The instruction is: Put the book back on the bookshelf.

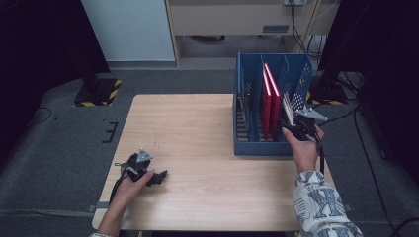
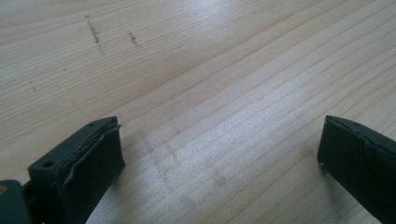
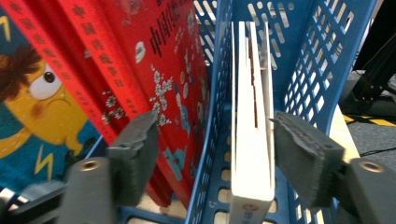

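A blue slotted file rack (image 1: 257, 148) stands at the right of the wooden table (image 1: 197, 133). Red books (image 1: 271, 101) lean in its middle compartment, and a thin white book (image 1: 288, 114) stands upright in the rightmost one. My right gripper (image 1: 290, 127) is at the rack's near right corner. In the right gripper view it (image 3: 217, 158) is open: its jaws straddle the white book (image 3: 250, 140) and a blue divider (image 3: 212, 140), with the red books (image 3: 154, 70) left of that divider. My left gripper (image 1: 160, 176) rests on the table at the near left, open (image 2: 219, 154) over bare wood.
The rack's left compartments (image 1: 247, 94) hold nothing that I can see. A black stand with a yellow-striped base (image 1: 99, 91) sits on the grey floor beyond the table's far left corner, and another dark stand (image 1: 328, 89) is just right of the rack.
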{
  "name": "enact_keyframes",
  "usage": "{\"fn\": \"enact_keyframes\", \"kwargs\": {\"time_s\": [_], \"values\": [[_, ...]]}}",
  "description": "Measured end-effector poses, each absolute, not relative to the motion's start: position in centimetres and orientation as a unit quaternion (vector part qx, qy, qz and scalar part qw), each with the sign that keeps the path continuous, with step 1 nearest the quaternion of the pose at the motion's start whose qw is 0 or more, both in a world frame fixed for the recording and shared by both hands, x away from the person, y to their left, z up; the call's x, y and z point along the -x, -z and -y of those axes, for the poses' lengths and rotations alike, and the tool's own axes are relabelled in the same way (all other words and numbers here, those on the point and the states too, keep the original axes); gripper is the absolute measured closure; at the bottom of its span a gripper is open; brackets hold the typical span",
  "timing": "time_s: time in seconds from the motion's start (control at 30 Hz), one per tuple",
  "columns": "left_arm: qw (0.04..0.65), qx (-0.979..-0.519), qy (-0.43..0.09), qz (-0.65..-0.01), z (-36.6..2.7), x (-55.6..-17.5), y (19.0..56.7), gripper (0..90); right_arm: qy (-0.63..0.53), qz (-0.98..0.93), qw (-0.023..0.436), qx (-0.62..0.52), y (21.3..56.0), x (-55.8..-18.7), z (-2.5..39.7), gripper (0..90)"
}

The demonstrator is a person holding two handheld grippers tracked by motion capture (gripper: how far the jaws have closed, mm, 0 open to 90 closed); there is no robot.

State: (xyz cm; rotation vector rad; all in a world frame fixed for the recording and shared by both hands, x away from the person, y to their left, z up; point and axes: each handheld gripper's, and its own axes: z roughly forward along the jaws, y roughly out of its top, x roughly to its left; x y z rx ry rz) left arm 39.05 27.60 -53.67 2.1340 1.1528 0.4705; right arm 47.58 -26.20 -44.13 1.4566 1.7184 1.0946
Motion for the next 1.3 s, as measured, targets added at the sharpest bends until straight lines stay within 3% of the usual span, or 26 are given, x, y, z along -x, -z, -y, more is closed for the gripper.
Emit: {"fn": "enact_keyframes", "kwargs": {"time_s": [0.03,0.43,1.3], "values": [[0.329,-0.816,-0.180,-0.441,-27.6,-39.0,53.7,0.0,-0.418,-0.656,0.302,-0.551,44.1,-47.4,26.2,25.1],[0.329,-0.816,-0.180,-0.440,-27.6,-39.0,53.7,0.0,-0.432,-0.674,0.280,-0.530,43.5,-46.5,26.4,12.1],[0.330,-0.816,-0.179,-0.440,-27.5,-39.0,53.7,0.0,-0.450,-0.688,0.275,-0.499,42.1,-43.5,25.5,9.7]]}}
